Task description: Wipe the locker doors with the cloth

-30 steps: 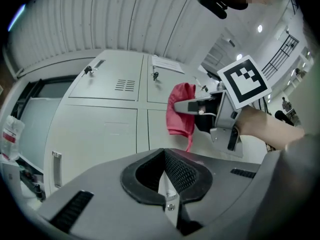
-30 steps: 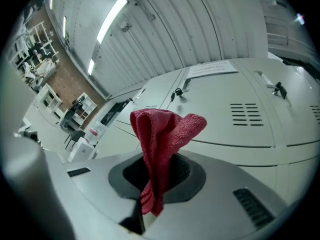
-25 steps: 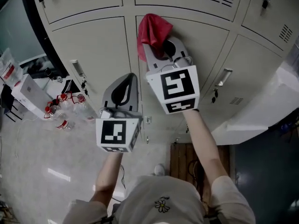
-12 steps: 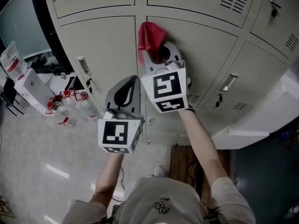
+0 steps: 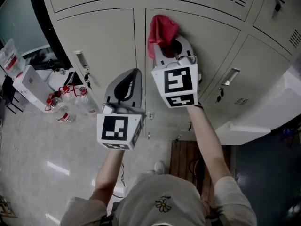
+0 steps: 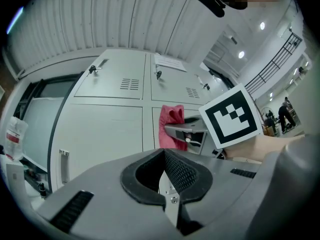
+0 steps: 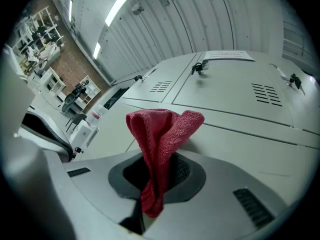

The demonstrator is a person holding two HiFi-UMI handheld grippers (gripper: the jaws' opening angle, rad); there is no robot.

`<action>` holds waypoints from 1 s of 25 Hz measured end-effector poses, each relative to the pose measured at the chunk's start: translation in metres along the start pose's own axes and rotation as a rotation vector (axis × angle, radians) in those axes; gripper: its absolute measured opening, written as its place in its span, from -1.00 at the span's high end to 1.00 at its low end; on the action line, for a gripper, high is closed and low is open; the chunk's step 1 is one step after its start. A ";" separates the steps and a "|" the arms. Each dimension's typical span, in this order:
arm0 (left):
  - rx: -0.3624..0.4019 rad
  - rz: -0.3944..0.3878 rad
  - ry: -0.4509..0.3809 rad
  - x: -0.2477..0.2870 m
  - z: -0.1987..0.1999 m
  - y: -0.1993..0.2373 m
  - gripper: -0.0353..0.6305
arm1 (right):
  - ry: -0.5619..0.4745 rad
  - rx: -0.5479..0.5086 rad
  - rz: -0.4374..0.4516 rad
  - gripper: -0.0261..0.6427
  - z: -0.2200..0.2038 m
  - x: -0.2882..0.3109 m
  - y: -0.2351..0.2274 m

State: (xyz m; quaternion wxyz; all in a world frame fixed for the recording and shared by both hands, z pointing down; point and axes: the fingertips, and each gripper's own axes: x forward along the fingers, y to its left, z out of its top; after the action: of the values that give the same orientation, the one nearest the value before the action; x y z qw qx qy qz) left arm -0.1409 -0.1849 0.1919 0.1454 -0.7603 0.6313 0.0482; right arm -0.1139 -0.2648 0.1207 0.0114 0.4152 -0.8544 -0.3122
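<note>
A red cloth is pinched in my right gripper, which is shut on it and presses it against a beige locker door near its upper left corner. The right gripper view shows the cloth bunched up out of the jaws and its folded top against the door. My left gripper is shut with nothing in it and hangs lower, in front of the neighbouring door. From the left gripper view the cloth and the right gripper lie ahead, right of the gap between doors.
Door handles with keys stick out of the lockers. On the floor at left stand several red-capped bottles and a white box. A white ledge juts out at right, with a wooden board below.
My right gripper has carried the cloth a little to the right along the upper part of the door. The left gripper has hardly moved.
</note>
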 end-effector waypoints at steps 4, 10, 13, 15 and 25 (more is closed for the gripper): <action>-0.021 0.000 -0.007 0.003 0.000 -0.002 0.84 | 0.020 -0.008 -0.055 0.80 -0.010 -0.018 -0.024; -0.056 -0.033 -0.014 0.012 -0.001 -0.014 0.84 | 0.055 -0.031 -0.128 0.80 -0.027 -0.047 -0.062; -0.042 -0.069 -0.019 0.020 -0.001 -0.025 0.84 | 0.069 -0.038 -0.160 0.80 -0.034 -0.059 -0.080; -0.042 -0.091 -0.018 0.025 -0.002 -0.034 0.84 | 0.076 -0.040 -0.173 0.80 -0.040 -0.067 -0.090; -0.069 -0.114 -0.024 0.039 -0.001 -0.054 0.84 | 0.118 -0.037 -0.266 0.80 -0.065 -0.105 -0.138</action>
State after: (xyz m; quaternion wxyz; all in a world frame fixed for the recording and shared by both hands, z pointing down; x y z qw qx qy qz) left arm -0.0805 -0.2140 0.1917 0.1294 -0.7989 0.5832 0.0706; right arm 0.0697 -0.2872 0.1232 0.0280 0.5423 -0.7836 -0.3018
